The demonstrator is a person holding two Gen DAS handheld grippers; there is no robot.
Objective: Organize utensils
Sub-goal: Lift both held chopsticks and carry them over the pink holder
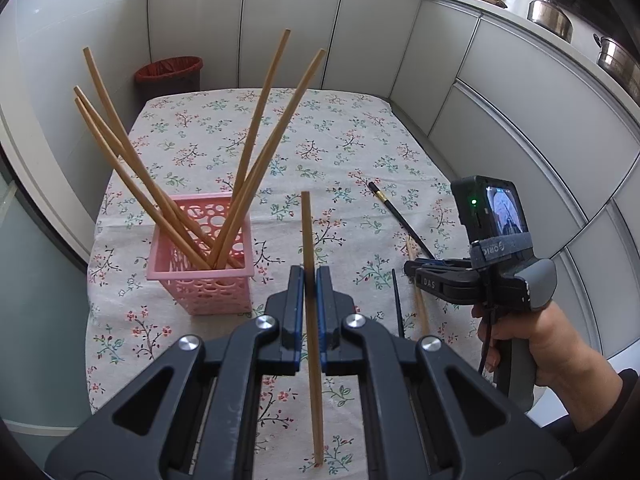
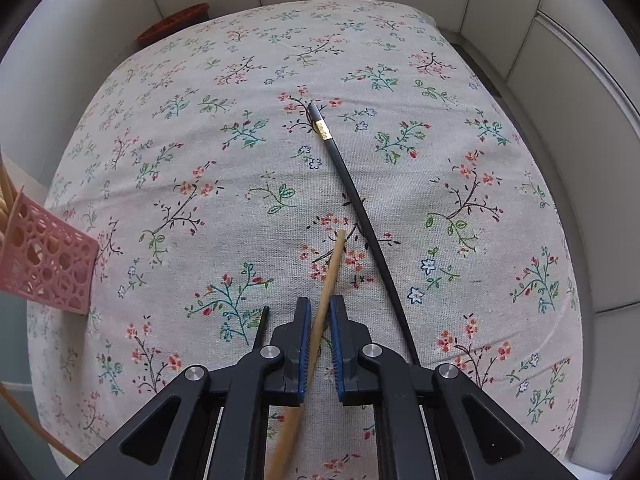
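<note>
My left gripper (image 1: pixel 310 276) is shut on a wooden chopstick (image 1: pixel 310 236) and holds it upright, to the right of the pink perforated basket (image 1: pixel 200 276), which holds several wooden chopsticks (image 1: pixel 256 140). My right gripper (image 2: pixel 320 312) is low over the table, its jaws slightly apart around a wooden chopstick (image 2: pixel 334 264) that lies between them; contact is unclear. A black chopstick with a gold band (image 2: pixel 348 184) lies just right of it, also seen in the left wrist view (image 1: pixel 396 216). A second black chopstick (image 2: pixel 262 326) lies left of the right gripper.
The table wears a floral cloth (image 2: pixel 240 160). The pink basket shows at the left edge of the right wrist view (image 2: pixel 52 268). A red-lined bin (image 1: pixel 168 76) stands beyond the table's far end. White cabinets run along the right; pots (image 1: pixel 550 14) sit on the counter.
</note>
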